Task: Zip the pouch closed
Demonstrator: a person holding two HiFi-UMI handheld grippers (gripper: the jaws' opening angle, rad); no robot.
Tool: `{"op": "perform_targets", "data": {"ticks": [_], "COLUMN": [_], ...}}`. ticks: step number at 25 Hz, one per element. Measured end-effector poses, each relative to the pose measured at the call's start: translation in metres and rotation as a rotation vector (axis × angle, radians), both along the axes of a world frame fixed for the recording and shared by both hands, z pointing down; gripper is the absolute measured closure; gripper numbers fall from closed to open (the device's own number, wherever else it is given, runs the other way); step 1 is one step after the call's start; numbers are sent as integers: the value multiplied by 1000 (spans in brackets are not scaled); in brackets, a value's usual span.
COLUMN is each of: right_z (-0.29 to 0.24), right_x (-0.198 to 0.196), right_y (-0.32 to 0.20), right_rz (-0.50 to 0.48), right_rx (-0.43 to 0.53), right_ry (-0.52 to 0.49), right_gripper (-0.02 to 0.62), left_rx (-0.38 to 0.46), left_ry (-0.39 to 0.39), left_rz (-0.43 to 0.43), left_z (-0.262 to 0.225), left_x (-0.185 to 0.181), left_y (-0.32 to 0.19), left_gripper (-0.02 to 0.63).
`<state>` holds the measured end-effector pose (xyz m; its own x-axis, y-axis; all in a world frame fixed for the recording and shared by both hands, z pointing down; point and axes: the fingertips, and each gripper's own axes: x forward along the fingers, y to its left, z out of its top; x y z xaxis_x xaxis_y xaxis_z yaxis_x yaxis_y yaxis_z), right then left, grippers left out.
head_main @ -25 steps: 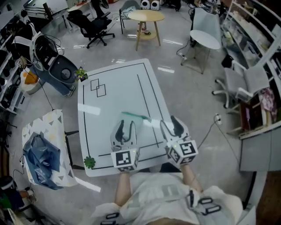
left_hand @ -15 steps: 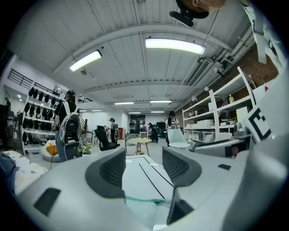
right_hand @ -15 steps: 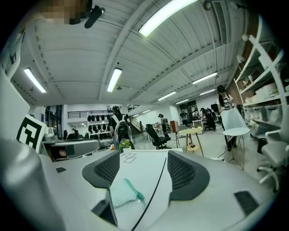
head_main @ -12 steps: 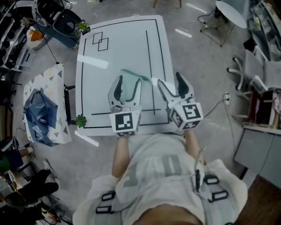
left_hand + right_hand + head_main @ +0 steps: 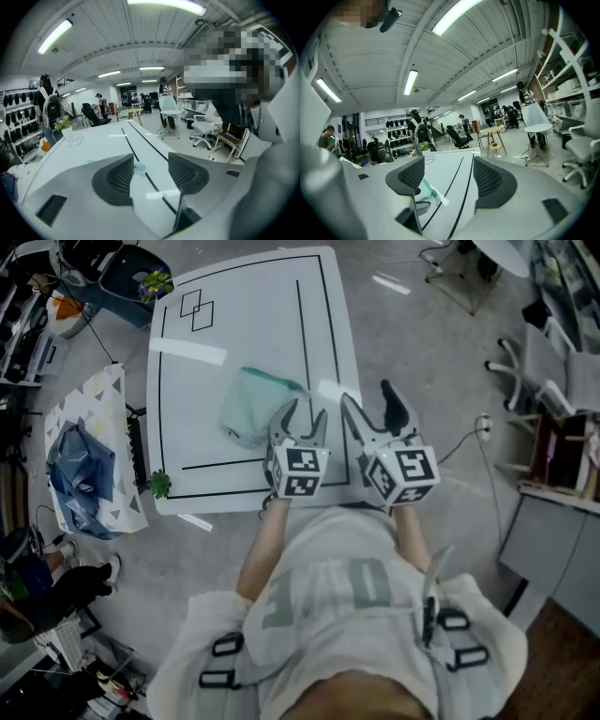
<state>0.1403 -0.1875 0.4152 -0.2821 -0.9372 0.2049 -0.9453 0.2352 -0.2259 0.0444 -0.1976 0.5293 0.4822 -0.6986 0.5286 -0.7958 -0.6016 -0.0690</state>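
Observation:
A mint-green pouch (image 5: 251, 405) lies on the white table (image 5: 253, 324), its zip edge along the far right side. My left gripper (image 5: 302, 418) hovers just to the right of the pouch, open, its jaws just opened wide with nothing between them. In the left gripper view only a small teal bit of the pouch (image 5: 139, 168) shows past the left finger (image 5: 117, 180). My right gripper (image 5: 373, 409) stands further right at the table's edge, open and empty, its jaws also just opened. The right gripper view shows the pouch's green zip edge (image 5: 425, 189) low on the left.
Black lines mark the table. A small green plant (image 5: 160, 484) sits at its near left corner and another (image 5: 156, 283) at the far left. A patterned chair with a blue bag (image 5: 82, 470) stands to the left. White chairs (image 5: 553, 352) stand to the right.
Both grippers' jaws have spread wider. My left gripper has dropped toward the table and now sits to the right of the pouch. The right gripper has shifted a little.

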Motion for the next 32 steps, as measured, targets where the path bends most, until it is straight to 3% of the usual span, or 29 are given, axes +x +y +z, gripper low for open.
{"op": "perform_targets", "data": {"ticks": [3,7,11,18,22,27,32], "right_z": [2,4,9,13,14,15,12], "right_x": [13,27,39,53,59,59,46], "right_y": [6,12,16,25,28,27,20], "right_rz": [25,47,75,110,128,130,98], "right_rx": [-10,-18,-29,-46,-51,-59,-51], "right_ry": [-5,-5,-17,-9,-8,-12,-17], "right_gripper": [298,298,298,298,298,298,299], "left_rx": [-88,-122,-139,-192,-207,-193,-152], "left_ry": [-11,-80,-123,-165,-166,-168,-95], "left_rz": [-20,-52,-105,-123,-140,-164,-184], "left_z": [24,44,56,74,79,72,38], "left_x": [7,10,6,5,1,-6,-13], "left_y": [-1,-14,-28,-36,-40,-44,-48], "left_gripper": [374,387,499,503,509,580,595]}}
